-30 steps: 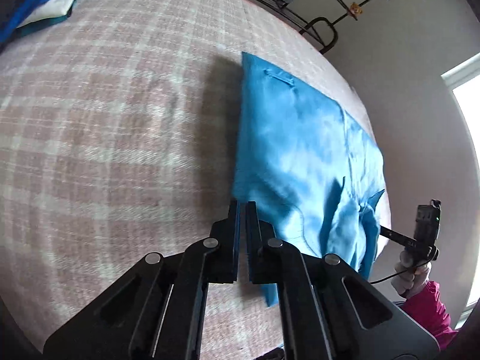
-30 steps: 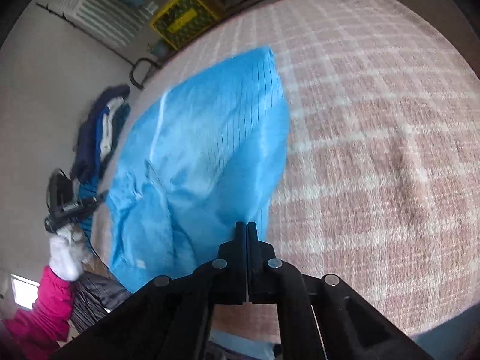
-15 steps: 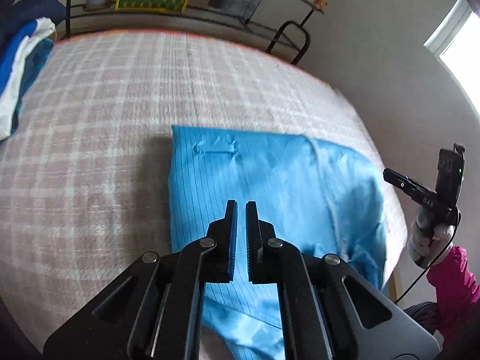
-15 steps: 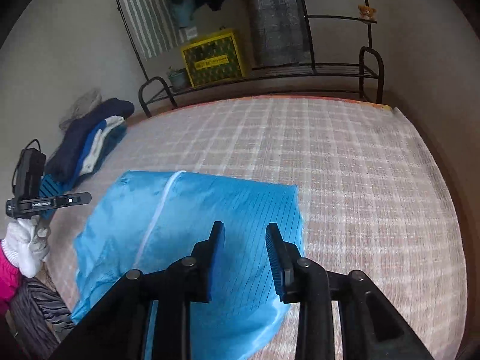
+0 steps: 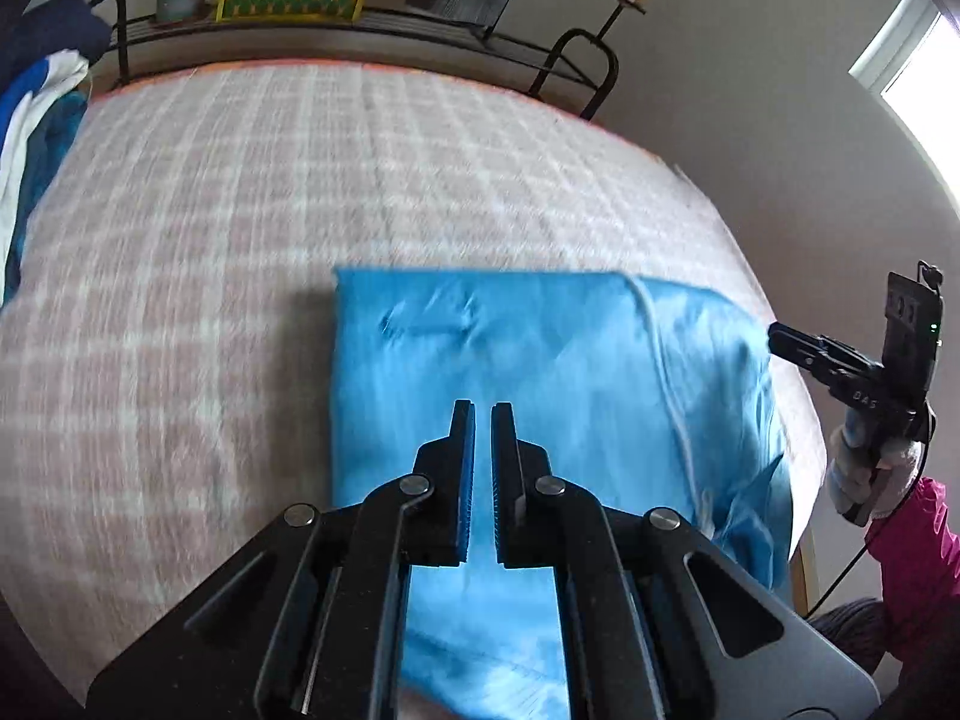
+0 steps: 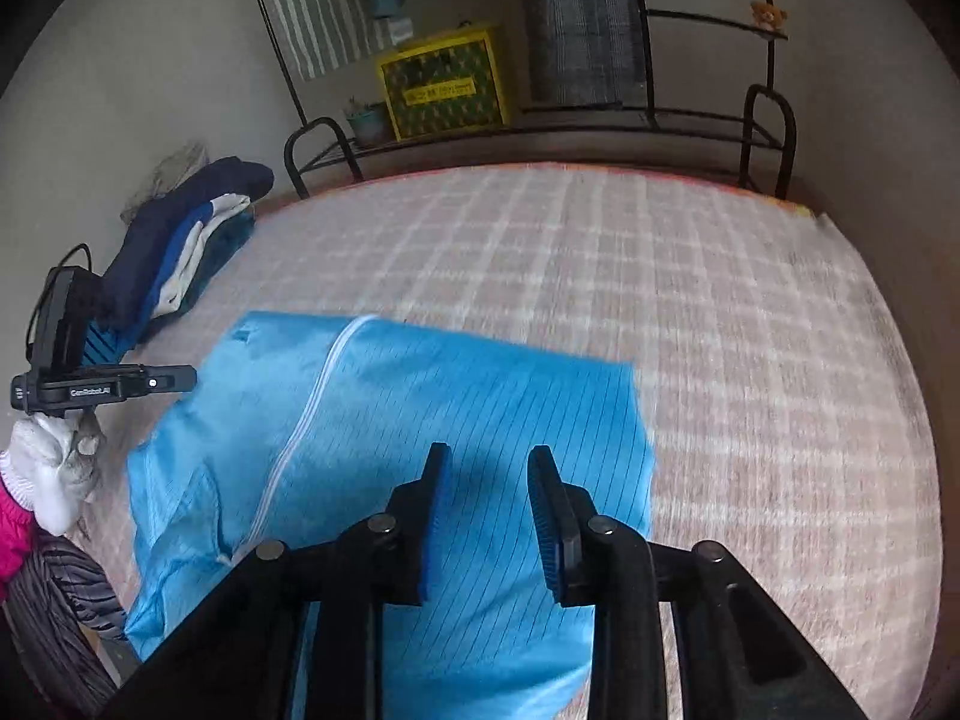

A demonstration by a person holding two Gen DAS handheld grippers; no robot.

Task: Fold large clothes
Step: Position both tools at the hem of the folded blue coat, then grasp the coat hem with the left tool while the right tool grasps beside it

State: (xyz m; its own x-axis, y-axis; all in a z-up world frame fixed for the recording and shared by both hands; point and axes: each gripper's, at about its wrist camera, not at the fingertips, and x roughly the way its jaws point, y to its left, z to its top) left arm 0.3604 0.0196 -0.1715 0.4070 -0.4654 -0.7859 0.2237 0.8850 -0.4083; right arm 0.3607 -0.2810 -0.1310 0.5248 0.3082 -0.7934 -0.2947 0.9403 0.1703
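Note:
A bright blue garment (image 5: 528, 360) with thin dark stripes and a white zipper lies folded on the plaid bedspread (image 5: 240, 210); it also shows in the right wrist view (image 6: 450, 414). My left gripper (image 5: 483, 414) hovers above the garment, its jaws a narrow gap apart and holding nothing. My right gripper (image 6: 487, 462) is open and empty above the garment's near right part. Each gripper shows in the other's view: the right one (image 5: 840, 360), the left one (image 6: 102, 384).
A pile of dark blue and white clothes (image 6: 180, 240) lies at the bed's far left corner. A black metal rack (image 6: 540, 120) with a yellow crate (image 6: 444, 84) stands behind the bed. The garment's loose edge hangs near the bed's front edge.
Both grippers have let go of the blue garment and lifted away; the right one opened wide. The garment now lies flat on the bed in a folded shape.

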